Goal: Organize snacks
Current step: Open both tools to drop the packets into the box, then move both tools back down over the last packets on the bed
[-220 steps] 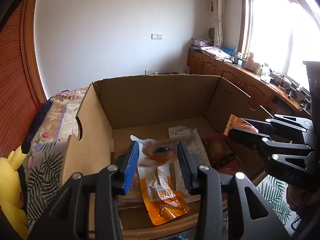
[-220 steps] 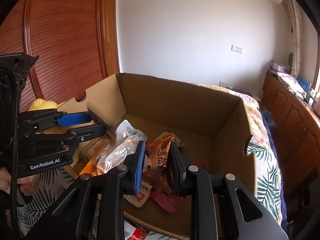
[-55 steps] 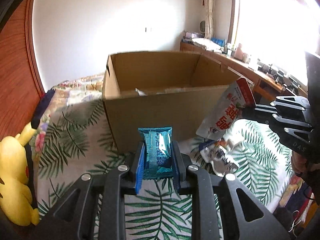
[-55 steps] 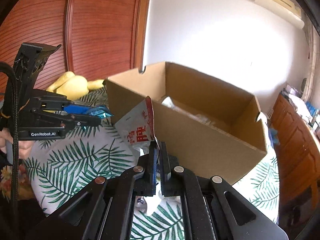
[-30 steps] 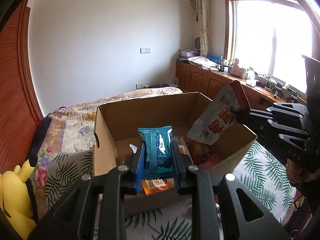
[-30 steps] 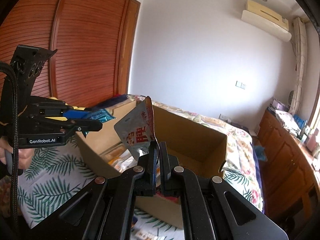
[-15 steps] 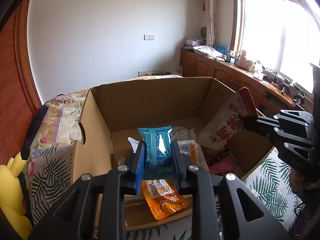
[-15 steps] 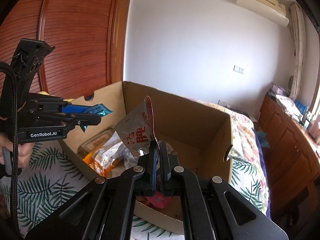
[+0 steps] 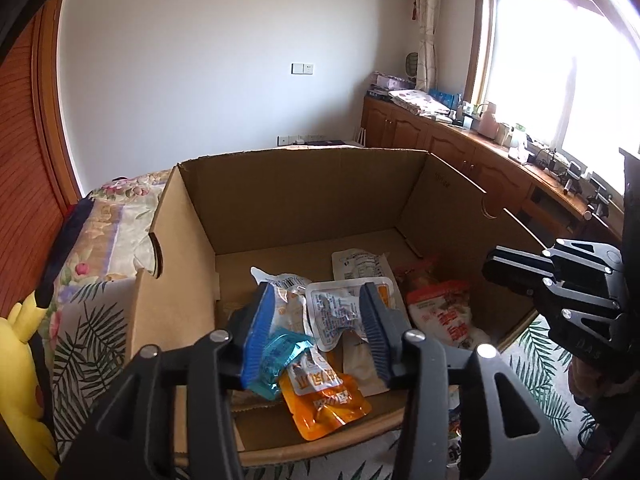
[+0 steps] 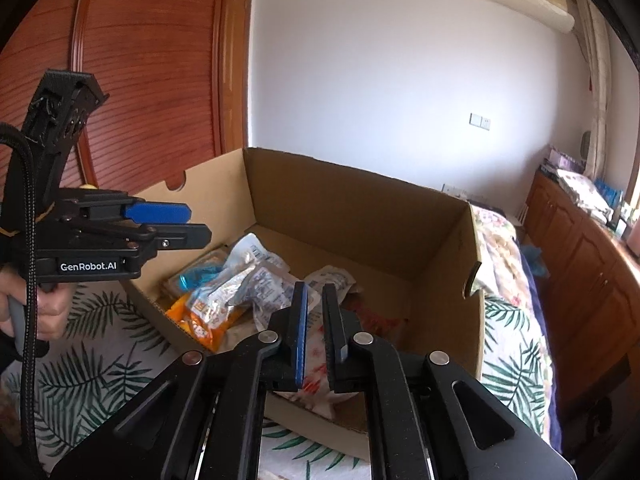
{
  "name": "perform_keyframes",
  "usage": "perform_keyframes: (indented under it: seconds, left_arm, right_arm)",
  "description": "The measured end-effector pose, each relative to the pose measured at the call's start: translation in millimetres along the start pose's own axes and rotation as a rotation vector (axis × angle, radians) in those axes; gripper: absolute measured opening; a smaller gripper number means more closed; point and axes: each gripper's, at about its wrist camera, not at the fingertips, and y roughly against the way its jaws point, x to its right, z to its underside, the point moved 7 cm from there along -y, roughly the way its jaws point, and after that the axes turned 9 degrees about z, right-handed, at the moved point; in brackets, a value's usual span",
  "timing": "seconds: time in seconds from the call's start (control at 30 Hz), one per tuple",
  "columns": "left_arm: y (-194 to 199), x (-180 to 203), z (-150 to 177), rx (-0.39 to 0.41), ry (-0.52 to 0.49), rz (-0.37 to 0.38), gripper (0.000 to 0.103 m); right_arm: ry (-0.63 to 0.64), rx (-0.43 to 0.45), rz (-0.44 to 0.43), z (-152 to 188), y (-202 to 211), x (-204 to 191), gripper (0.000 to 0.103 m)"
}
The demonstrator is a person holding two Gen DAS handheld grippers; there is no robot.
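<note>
An open cardboard box (image 9: 304, 204) stands on the bed and holds several snack packets. My left gripper (image 9: 316, 332) is open over the box's near left part. The teal packet (image 9: 280, 358) lies loose below its left finger, on an orange packet (image 9: 324, 402). It also shows in the right wrist view (image 10: 196, 276). My right gripper (image 10: 315, 332) is open a small gap over the box's near right part. The white and red pouch (image 9: 448, 318) lies in the box below it. In the right wrist view the pouch (image 10: 316, 376) shows between the fingers.
A yellow plush toy (image 9: 24, 364) lies on the palm-print bedspread (image 10: 100, 364) left of the box. More packets (image 9: 454, 436) lie on the bed by the box's near right corner. Wooden cabinets (image 9: 460, 148) run along the window wall at right.
Both grippers have opened. The teal packet has dropped from the left gripper into the box. The white and red pouch has dropped from the right gripper into the box.
</note>
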Motion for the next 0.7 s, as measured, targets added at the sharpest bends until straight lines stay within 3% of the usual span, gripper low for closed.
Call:
perform_keyframes:
  seconds: [0.47,0.7]
  left_arm:
    - [29.2,22.3,8.7,0.02,-0.019,0.01,0.052]
    - [47.7,33.0,17.9,0.05,-0.031,0.031,0.069]
  right_arm:
    - [-0.019,0.013,0.008,1.9,36.7,-3.3,0.018]
    - [-0.056,-0.004,0.023,19.0,61.2,2.6,0.022]
